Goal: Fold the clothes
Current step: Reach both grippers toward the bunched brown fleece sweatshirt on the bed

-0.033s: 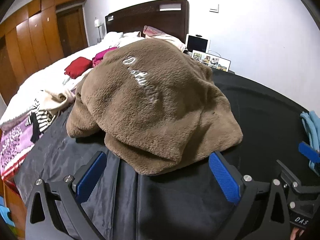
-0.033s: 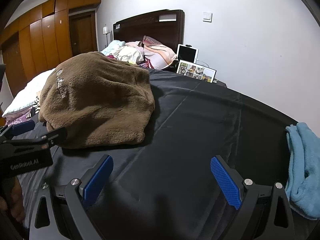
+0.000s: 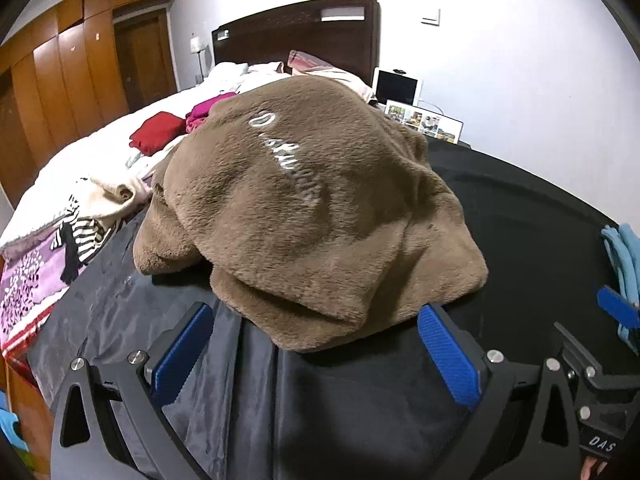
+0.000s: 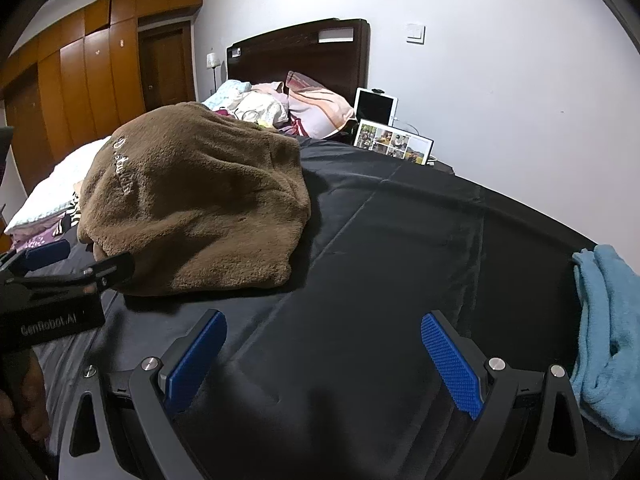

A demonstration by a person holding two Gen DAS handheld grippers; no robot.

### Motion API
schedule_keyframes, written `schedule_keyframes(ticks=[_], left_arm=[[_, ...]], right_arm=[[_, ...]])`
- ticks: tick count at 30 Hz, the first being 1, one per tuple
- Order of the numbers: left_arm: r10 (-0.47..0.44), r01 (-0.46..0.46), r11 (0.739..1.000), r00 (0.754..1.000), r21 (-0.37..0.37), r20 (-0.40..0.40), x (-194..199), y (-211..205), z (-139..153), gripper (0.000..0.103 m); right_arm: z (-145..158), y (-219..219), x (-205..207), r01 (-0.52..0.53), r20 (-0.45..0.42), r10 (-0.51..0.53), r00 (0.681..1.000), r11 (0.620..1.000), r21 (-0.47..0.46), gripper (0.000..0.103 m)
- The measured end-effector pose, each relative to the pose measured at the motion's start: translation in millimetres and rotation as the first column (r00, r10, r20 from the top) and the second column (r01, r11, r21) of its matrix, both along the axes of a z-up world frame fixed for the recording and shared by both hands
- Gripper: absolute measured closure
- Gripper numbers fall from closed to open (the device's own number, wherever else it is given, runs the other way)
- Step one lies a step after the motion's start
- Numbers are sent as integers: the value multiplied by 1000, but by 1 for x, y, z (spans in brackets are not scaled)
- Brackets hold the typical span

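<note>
A folded brown fleece garment (image 3: 312, 216) with white embroidered lettering lies on the black sheet (image 3: 520, 216); in the right wrist view it (image 4: 200, 196) lies at the left. My left gripper (image 3: 316, 348) is open and empty, its fingers either side of the garment's near edge. My right gripper (image 4: 322, 356) is open and empty over bare black sheet (image 4: 400, 240), to the right of the garment. The left gripper also shows at the left edge of the right wrist view (image 4: 60, 264).
A folded light blue towel (image 4: 608, 332) lies at the right edge of the sheet. Red and magenta clothes (image 3: 160, 132) and a striped item (image 3: 80, 232) lie on the bed to the left. A tablet and a photo frame (image 4: 394, 142) stand by the wall.
</note>
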State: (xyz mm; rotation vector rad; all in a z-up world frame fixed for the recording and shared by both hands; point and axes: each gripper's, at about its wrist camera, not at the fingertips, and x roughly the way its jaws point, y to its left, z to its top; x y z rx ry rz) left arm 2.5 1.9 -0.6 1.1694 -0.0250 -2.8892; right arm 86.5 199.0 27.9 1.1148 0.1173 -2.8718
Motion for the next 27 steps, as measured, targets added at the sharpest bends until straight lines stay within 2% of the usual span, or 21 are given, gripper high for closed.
schedule_keyframes(ticks=[2, 5, 11, 15, 20, 27], left_arm=[[6, -6, 1000, 1000, -21, -9, 7, 7, -2, 0], [30, -30, 1000, 1000, 3, -2, 11, 3, -7, 0], [66, -67, 998, 997, 14, 38, -10, 1, -15, 0], [75, -75, 997, 997, 7, 28, -15, 6, -13, 0], [109, -110, 994, 994, 29, 23, -20, -1, -12, 0], [135, -137, 988, 990, 69, 32, -22, -20, -14, 0]], right_arm=[[-5, -1, -1, -1, 4, 1, 1000, 1000, 0, 4], [-13, -1, -3, -4, 10, 4, 1000, 1000, 1, 4], [-30, 3, -15, 4, 29, -4, 1000, 1000, -5, 4], [-21, 7, -20, 4, 25, -4, 1000, 1000, -13, 4], [-10, -6, -31, -46, -12, 46, 999, 999, -25, 4], [-15, -36, -50, -129, -17, 129, 992, 991, -28, 4]])
